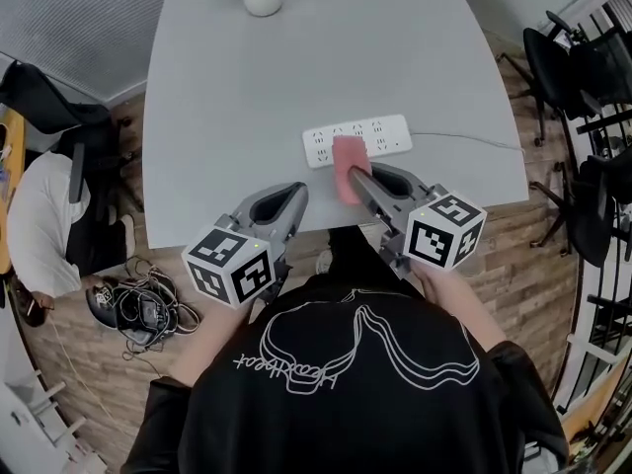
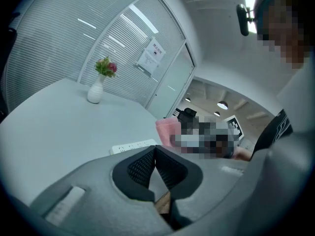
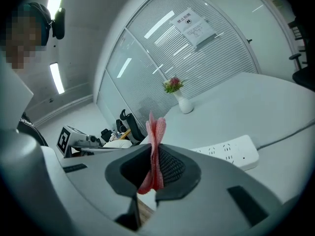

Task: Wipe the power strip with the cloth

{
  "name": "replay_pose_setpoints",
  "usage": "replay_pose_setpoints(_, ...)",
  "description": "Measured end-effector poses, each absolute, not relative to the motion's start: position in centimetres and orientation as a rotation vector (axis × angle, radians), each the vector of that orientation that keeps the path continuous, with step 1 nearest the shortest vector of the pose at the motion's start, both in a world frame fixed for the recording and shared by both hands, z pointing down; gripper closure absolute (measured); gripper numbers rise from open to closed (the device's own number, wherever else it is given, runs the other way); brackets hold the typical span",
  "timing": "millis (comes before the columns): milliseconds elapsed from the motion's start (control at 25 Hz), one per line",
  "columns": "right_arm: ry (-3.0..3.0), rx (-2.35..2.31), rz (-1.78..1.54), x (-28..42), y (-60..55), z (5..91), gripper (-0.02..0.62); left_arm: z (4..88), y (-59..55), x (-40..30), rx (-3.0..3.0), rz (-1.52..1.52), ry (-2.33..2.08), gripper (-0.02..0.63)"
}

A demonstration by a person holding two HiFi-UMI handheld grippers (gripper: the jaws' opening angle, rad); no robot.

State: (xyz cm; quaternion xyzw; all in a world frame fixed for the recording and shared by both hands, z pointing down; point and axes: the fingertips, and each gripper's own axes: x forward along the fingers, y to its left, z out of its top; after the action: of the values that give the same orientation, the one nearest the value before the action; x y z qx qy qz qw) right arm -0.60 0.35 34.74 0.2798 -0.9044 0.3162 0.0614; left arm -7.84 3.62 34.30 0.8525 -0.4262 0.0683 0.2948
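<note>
Currently, we are working at the grey tabletop (image 1: 296, 77). Our left hand-held gripper (image 1: 294, 197) is hovering closed and empty at its near edge. Our right hand-held gripper (image 1: 357, 176) is pointing at the white power strip (image 1: 385, 134) near that edge, clamping the pink cloth (image 1: 346, 161).

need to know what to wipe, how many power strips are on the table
1. The white power strip lies near the table's front edge, partly behind the pink cloth in the right gripper. Far end of table unseen.

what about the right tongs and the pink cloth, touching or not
Touching: the right gripper view shows the right tongs shut on the pink cloth.
</note>
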Motion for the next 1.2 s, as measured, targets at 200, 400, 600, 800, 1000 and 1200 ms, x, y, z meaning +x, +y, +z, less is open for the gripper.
replay_pose_setpoints(200, -2.691, 0.8, 1.027, -3.1, -2.7, 36.4, 0.558, 35.6, 1.2, -9.9, 2.211, 0.192, -1.171, 0.592)
replay_pose_setpoints(400, -2.652, 0.734, 1.062, -4.3, -4.5, 38.3, 0.558, 37.2, -0.1, -10.4, 2.154, 0.205, -1.2, 0.592)
replay_pose_setpoints(600, -2.564, 0.737, 1.032, -5.6, -6.0, 41.0, 0.558, 38.8, -1.0, -11.4, 2.103, 0.216, -1.212, 0.592)
replay_pose_setpoints(800, -2.504, 0.719, 1.061, -6.9, -6.8, 42.7, 0.558, 39.7, -1.7, -11.8, 2.073, 0.22, -1.213, 0.592)
replay_pose_setpoints(1000, -2.457, 0.717, 1.037, -7.7, -7.3, 44.3, 0.558, 40.3, -2.2, -12.2, 2.056, 0.216, -1.22, 0.592)
replay_pose_setpoints(1200, -2.397, 0.732, 1.033, -8.2, -7.5, 45.9, 0.558, 40.8, -2.8, -12.7, 2.025, 0.199, -1.234, 0.592)
